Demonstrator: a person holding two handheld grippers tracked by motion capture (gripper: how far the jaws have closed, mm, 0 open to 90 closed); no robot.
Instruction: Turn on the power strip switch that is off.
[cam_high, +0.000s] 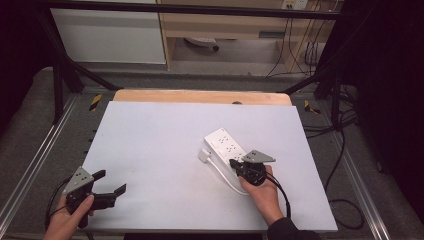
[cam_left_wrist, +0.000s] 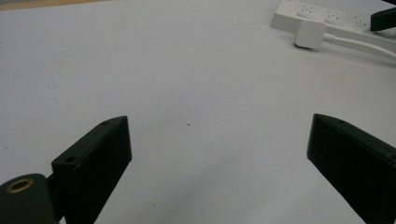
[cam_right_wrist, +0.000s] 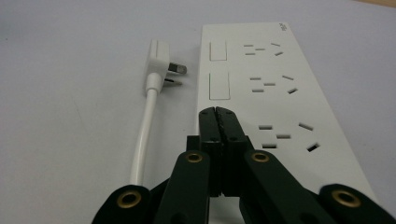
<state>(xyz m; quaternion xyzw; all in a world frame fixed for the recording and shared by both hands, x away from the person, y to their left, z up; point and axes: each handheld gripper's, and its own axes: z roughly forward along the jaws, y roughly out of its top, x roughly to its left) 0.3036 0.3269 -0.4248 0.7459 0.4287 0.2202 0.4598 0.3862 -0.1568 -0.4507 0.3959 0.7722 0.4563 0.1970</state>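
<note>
White counter (cam_high: 165, 165) under a black frame; from the high view we note the power strip (cam_high: 225, 143) right of centre, its plug (cam_high: 204, 155) lying loose just beside it, and the right claw (cam_high: 239, 164) over the strip's near end. Left claw (cam_high: 111, 184) idles at the near left, well apart. Left gripper view: jaws wide open, empty. Right gripper view: jaws fully closed on nothing, tips over the strip (cam_right_wrist: 261, 93) near its switches (cam_right_wrist: 218, 70). Whatever is to be pressed or plugged looks undone; nothing blocks the way.
</note>
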